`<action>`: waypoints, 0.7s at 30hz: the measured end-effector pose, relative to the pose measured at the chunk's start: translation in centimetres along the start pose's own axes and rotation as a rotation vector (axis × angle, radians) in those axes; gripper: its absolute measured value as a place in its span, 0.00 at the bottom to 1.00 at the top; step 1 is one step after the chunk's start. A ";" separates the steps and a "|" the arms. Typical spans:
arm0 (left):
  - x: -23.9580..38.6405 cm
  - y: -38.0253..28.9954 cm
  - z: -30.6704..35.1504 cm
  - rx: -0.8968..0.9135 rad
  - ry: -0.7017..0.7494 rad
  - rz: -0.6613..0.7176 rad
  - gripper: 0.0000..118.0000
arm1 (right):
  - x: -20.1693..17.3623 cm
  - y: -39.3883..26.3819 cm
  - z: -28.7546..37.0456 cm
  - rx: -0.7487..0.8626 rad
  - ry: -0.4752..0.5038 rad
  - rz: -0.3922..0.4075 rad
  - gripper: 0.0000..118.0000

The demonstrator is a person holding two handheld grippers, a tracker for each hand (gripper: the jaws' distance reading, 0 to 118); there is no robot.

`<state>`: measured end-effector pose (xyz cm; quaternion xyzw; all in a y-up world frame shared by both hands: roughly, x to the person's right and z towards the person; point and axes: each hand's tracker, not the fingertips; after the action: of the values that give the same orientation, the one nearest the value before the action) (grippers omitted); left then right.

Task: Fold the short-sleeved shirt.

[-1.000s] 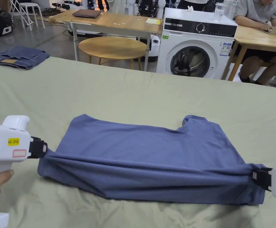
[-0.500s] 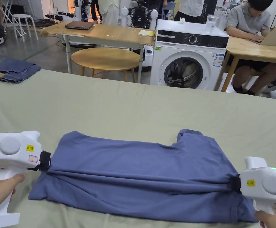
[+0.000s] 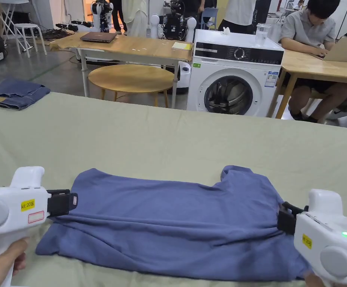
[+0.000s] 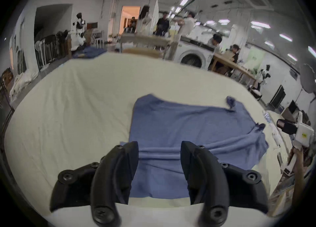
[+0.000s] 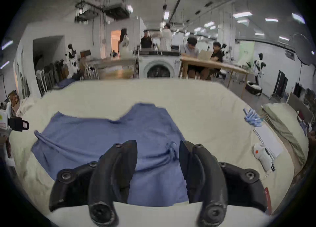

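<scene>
The blue short-sleeved shirt (image 3: 176, 224) lies flat on the pale green table cover (image 3: 169, 142), its near half folded over lengthwise, with a bunched ridge running across its middle. At the shirt's left end my left gripper (image 3: 73, 201) hovers open; in the left gripper view (image 4: 159, 146) the jaws stand wide apart over the cloth (image 4: 188, 128) with nothing pinched. My right gripper (image 3: 283, 216) is at the shirt's right end, also open; in the right gripper view (image 5: 158, 145) its jaws are spread above the fabric (image 5: 102, 138) and a small crumpled tuft.
Folded jeans (image 3: 14, 93) lie at the table's far left corner. Beyond the table stand a round wooden table (image 3: 131, 76), a washing machine (image 3: 232, 86) and a desk with a seated person (image 3: 311, 30). A white device (image 5: 263, 155) and blue items (image 5: 253, 119) lie at the table's right.
Both grippers were shut on the shirt's ends, stretching the fold; now both have opened and let go, and the folded layer rests on the shirt.
</scene>
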<state>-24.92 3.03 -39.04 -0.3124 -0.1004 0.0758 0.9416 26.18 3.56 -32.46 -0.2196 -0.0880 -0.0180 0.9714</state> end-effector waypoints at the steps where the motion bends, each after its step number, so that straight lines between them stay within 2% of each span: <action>1: 0.8 -0.5 1.0 0.046 0.009 -0.004 0.42 | -0.7 -0.1 0.9 0.033 0.002 0.001 0.45; 2: 1.5 -1.1 2.0 0.090 0.006 -0.019 0.42 | -1.4 -0.2 1.8 0.070 0.000 -0.004 0.40; 3: 2.4 -1.6 3.0 0.140 0.009 -0.036 0.42 | -2.1 -0.5 2.8 0.105 0.011 -0.006 0.31; 4: 3.2 -2.1 3.9 0.181 0.026 -0.054 0.42 | -2.7 -0.7 3.6 0.134 0.016 -0.008 0.17; 5: 4.0 -2.6 4.7 0.205 0.033 -0.083 0.37 | -3.5 -0.8 4.4 0.156 0.025 -0.011 0.06; 6: 4.7 -3.0 5.5 0.226 0.046 -0.105 0.25 | -4.0 -0.9 5.0 0.167 0.025 -0.013 0.02; 7: 4.8 -3.3 5.6 0.252 0.050 -0.121 0.09 | -4.4 -1.2 5.6 0.183 0.016 -0.023 0.00; 8: 5.1 -3.6 6.0 0.255 0.055 -0.132 0.00 | -4.8 -1.4 6.1 0.184 0.021 -0.027 0.00; 10: 5.8 -4.2 6.8 0.263 0.087 -0.130 0.00 | -5.5 -1.7 6.8 0.194 0.056 -0.029 0.00; 16: 4.6 -5.2 8.1 0.229 0.078 -0.091 0.00 | -6.2 -2.6 7.8 0.189 0.067 -0.011 0.00; 21: 1.1 -4.4 6.3 0.087 0.103 -0.002 0.00 | -5.9 -3.3 7.2 0.149 0.075 0.002 0.00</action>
<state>-25.02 3.40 -31.29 -0.2745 -0.0490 0.0630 0.9583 18.95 3.71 -25.69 -0.1458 -0.0523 -0.0187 0.9878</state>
